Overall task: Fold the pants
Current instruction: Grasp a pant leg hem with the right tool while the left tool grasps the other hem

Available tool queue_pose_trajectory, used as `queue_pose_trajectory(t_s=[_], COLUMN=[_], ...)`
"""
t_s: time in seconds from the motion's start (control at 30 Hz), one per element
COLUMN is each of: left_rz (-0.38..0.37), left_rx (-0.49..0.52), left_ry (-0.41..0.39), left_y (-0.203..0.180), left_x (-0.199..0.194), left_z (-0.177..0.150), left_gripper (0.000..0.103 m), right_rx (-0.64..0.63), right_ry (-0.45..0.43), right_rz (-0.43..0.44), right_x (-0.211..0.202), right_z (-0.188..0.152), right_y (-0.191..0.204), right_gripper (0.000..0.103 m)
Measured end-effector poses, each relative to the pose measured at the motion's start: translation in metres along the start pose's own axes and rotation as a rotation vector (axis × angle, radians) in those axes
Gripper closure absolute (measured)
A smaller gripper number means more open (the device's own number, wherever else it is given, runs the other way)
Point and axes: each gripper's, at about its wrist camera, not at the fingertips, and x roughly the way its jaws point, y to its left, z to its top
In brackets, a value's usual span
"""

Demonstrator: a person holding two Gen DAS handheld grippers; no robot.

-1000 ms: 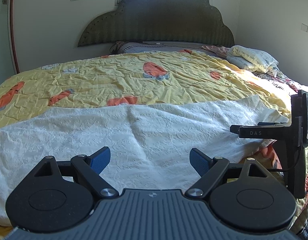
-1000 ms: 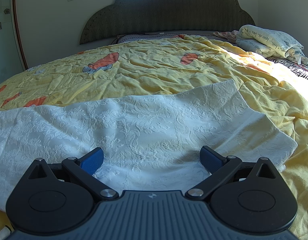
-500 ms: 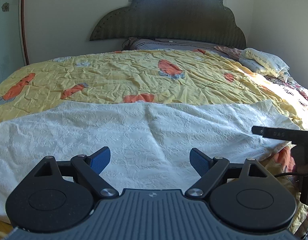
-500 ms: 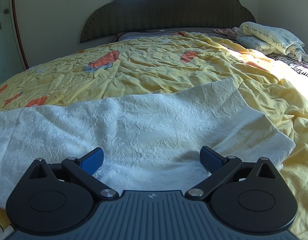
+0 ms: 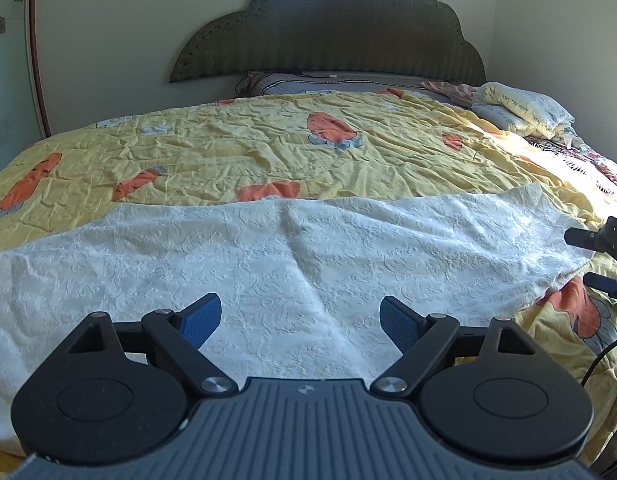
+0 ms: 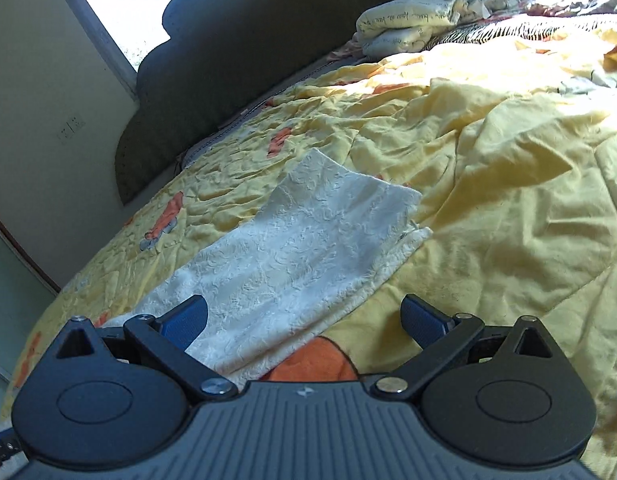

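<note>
The right gripper (image 6: 304, 316) now sits rolled, so in its own view the bed tilts: the headboard (image 6: 236, 64) swings to about 10 o'clock and the folded pillows (image 6: 420, 20) climb to 1 o'clock. It also shifts sideways toward the end of the white pants (image 6: 300, 256); the leg hem now lies at 12 o'clock, with its right blue pad over bare yellow quilt (image 6: 508, 200). In the left wrist view, it shrinks to slim dark pieces at 3 o'clock.

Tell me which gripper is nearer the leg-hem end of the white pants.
Right. The right gripper sits open at the pants' hem end, by the near edge. The left gripper is open above the middle of the pants, away from that end.
</note>
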Motion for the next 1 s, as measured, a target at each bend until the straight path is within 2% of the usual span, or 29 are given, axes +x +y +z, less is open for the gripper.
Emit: queue_pose_trajectory(t_s=[0.17,0.23,0.27,0.3,0.33,0.37,0.4,0.47,0.53,0.63,0.7,0.8,0.87,0.9,0.93,1.0], left_rz=[0.009,0.014,0.016,0.018,0.020,0.020,0.017,0.000,-0.041,-0.139,-0.237,-0.443,-0.595,-0.665,-0.706,-0.739], left_rx=[0.010,0.016,0.021,0.025,0.028,0.029,0.029,0.015,-0.030,-0.134,-0.218,-0.365,-0.490,-0.545,-0.589,-0.669], left_ry=[0.003,0.003,0.001,0.000,-0.002,-0.003,-0.003,0.002,0.010,0.031,0.052,0.080,0.098,0.112,0.130,0.175], left_y=[-0.001,-0.001,-0.001,-0.001,-0.002,-0.002,-0.001,0.001,0.005,0.015,0.022,0.028,0.030,0.029,0.027,0.024], left_x=[0.003,0.005,0.006,0.006,0.008,0.009,0.010,0.014,0.018,0.028,0.037,0.052,0.064,0.073,0.081,0.100], left_z=[0.002,0.004,0.006,0.007,0.008,0.010,0.012,0.017,0.024,0.037,0.046,0.056,0.058,0.059,0.059,0.057], left_gripper=[0.015,0.015,0.015,0.015,0.015,0.015,0.015,0.015,0.015,0.015,0.015,0.015,0.013,0.009,0.007,0.007], right_rx=[0.040,0.073,0.089,0.114,0.138,0.165,0.190,0.181,0.072,-0.240,-0.471,-0.801,-0.925,-0.967,-0.996,-1.031], right_ry=[-0.050,-0.074,-0.080,-0.083,-0.082,-0.076,-0.068,-0.073,-0.102,-0.173,-0.213,-0.249,-0.245,-0.240,-0.236,-0.227], right_rz=[0.000,-0.016,-0.028,-0.048,-0.058,-0.055,-0.040,-0.025,-0.036,-0.062,-0.059,-0.051,-0.023,-0.003,0.014,0.048], right_x=[0.014,0.019,0.021,0.023,0.025,0.026,0.027,0.025,0.017,0.002,-0.008,-0.019,-0.022,-0.024,-0.025,-0.028], right_z=[0.008,0.013,0.015,0.018,0.020,0.021,0.021,0.022,0.023,0.018,0.007,-0.027,-0.049,-0.060,-0.069,-0.082], right_y=[-0.002,-0.007,-0.010,-0.014,-0.019,-0.024,-0.030,-0.031,-0.016,0.036,0.074,0.125,0.146,0.154,0.160,0.168], right_gripper=[0.001,0.011,0.027,0.049,0.060,0.077,0.084,0.086,0.089,0.091,0.091,0.091,0.091,0.091,0.091,0.091])
